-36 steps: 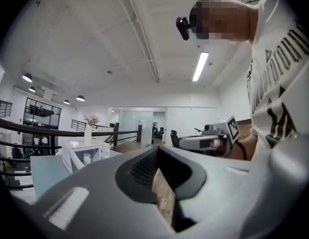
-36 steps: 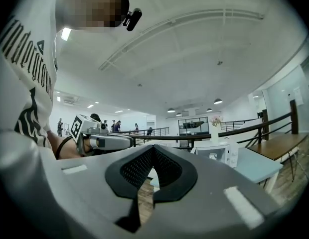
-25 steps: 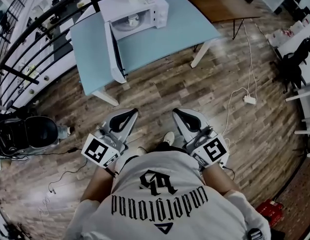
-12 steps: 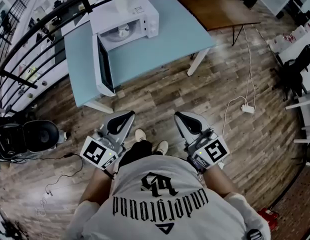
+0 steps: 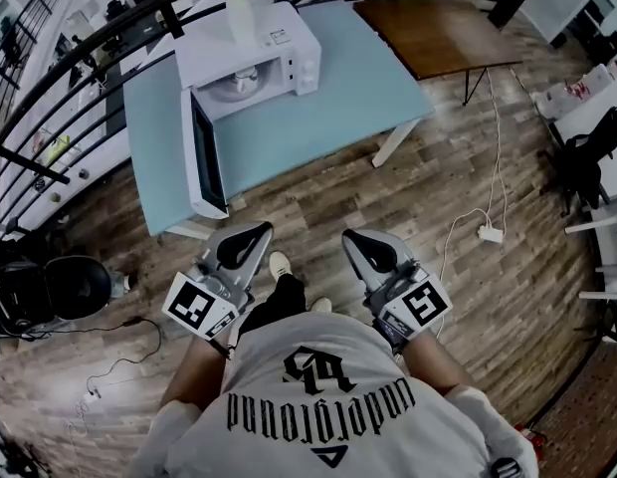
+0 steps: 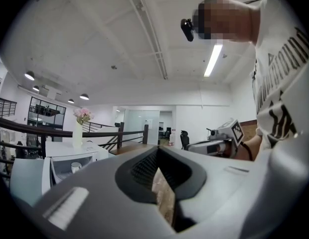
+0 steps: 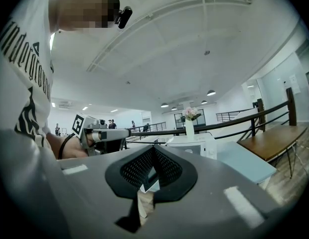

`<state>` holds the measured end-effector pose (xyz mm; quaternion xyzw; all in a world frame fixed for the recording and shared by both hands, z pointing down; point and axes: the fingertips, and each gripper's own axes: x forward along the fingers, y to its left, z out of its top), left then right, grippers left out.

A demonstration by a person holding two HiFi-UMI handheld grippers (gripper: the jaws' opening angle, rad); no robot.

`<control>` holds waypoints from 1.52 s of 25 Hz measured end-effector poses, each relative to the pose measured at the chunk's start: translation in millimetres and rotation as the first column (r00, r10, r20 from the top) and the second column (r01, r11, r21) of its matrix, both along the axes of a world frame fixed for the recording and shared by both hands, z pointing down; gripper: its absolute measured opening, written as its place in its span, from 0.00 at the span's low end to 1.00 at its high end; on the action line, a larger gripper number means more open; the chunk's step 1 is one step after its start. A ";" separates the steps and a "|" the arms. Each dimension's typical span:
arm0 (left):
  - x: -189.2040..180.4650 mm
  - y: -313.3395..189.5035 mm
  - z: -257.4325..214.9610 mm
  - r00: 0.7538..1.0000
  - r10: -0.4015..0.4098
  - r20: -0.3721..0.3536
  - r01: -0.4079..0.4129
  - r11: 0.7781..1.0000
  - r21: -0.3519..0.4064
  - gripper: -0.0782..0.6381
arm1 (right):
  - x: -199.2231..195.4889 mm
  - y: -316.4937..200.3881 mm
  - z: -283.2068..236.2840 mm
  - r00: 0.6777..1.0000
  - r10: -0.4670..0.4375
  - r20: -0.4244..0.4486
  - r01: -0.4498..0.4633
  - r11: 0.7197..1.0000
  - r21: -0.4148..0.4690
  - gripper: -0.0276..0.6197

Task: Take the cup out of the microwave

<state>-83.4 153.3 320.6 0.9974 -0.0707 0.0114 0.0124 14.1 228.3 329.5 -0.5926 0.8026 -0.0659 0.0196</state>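
Left gripper (image 5: 255,231) and right gripper (image 5: 354,238): both have their jaws pressed together with nothing between them. They are held level, side by side, over the wood floor (image 5: 318,192). Open floor separates their tips from the front edge of the table (image 5: 328,98). The microwave door (image 5: 203,152) stands swung out as far as that edge. Compared with a second ago, the table and microwave (image 5: 279,43) lie nearer the grippers, and the vase (image 5: 239,13) on top has come into view. The cup (image 6: 76,167) stands upright inside the cavity, long axis vertical; its handle direction is indiscernible.
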 end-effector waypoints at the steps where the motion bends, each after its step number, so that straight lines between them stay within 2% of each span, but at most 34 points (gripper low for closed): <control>1: 2.6 -8.1 -0.7 1.000 0.000 -0.005 0.000 1.000 0.001 0.18 | 2.2 -9.8 0.0 1.000 0.000 0.003 0.000 1.000 0.000 0.05; 14: -3.1 -141.8 -18.2 0.999 -0.021 -0.034 0.022 1.000 0.019 0.18 | -7.8 -155.9 -17.7 0.998 -0.056 -0.025 0.057 0.998 0.029 0.05; 23: -11.3 -199.5 -20.8 0.998 -0.034 -0.043 0.035 0.999 0.021 0.18 | -24.6 -230.7 -18.9 0.993 -0.107 -0.058 0.109 0.993 0.040 0.05; 32: -4.6 -240.2 -18.2 0.991 -0.127 -0.032 0.127 0.992 0.021 0.18 | -9.7 -291.0 -15.9 0.979 -0.197 -0.053 0.199 0.979 0.040 0.05; 38: 19.0 -266.6 -9.3 0.981 -0.195 -0.004 0.195 0.981 -0.004 0.18 | 15.2 -334.2 -12.7 0.956 -0.289 -0.047 0.291 0.956 0.028 0.05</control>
